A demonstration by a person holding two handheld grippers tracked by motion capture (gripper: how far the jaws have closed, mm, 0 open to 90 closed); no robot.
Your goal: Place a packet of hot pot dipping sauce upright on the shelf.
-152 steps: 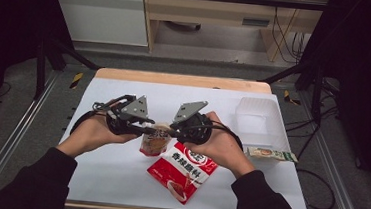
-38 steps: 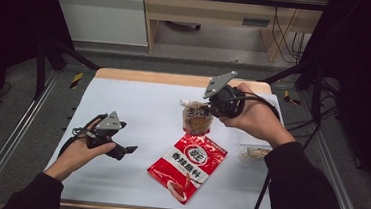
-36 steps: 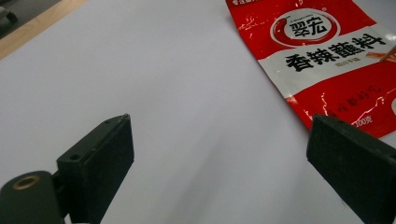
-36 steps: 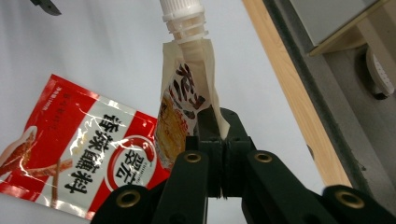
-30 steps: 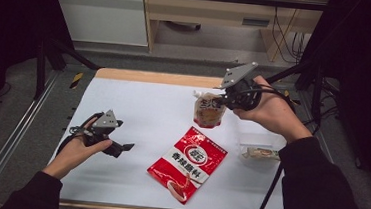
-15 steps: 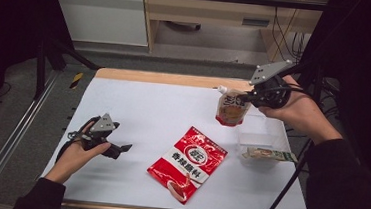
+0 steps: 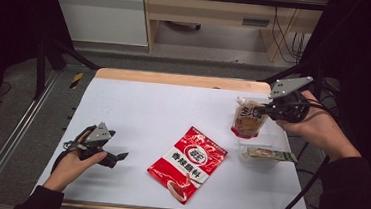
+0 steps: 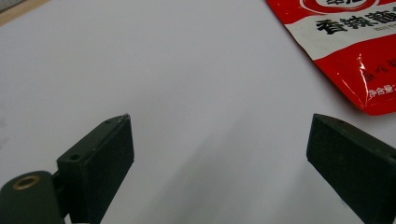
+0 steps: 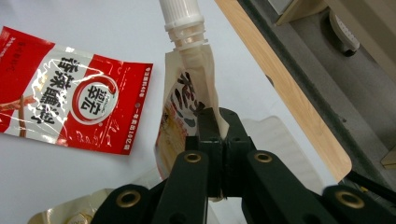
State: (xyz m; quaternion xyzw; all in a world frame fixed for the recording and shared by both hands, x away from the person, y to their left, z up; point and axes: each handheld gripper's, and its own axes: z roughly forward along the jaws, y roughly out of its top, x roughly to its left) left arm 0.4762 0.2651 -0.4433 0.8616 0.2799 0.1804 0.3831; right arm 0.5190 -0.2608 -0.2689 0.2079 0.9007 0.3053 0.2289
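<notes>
A: What's at the lower left of the high view?

B: The left tongs (image 7: 119, 156), resting low on the white tabletop (image 7: 163, 113). In the left gripper view (image 8: 219, 154) the 2 jaws stand wide apart with bare tabletop between them.

A: And in the middle?

B: A red sachet (image 7: 187, 163), lying flat with its long axis tilted from lower left to upper right. Its corner shows at the upper right of the left gripper view (image 8: 350, 51).

A: The spouted pouch?

B: At the right of the high view, the spouted pouch (image 7: 248, 120) hangs off the tabletop, long axis near upright, white cap at its upper left. The right tongs (image 7: 265, 112) are clamped on its upper edge; the right gripper view (image 9: 187, 107) shows the jaws pinched on it, cap pointing to the frame's top.

A: Below it?

B: A clear tray (image 7: 281, 144) with a small packet (image 7: 268, 153) across it.
</notes>
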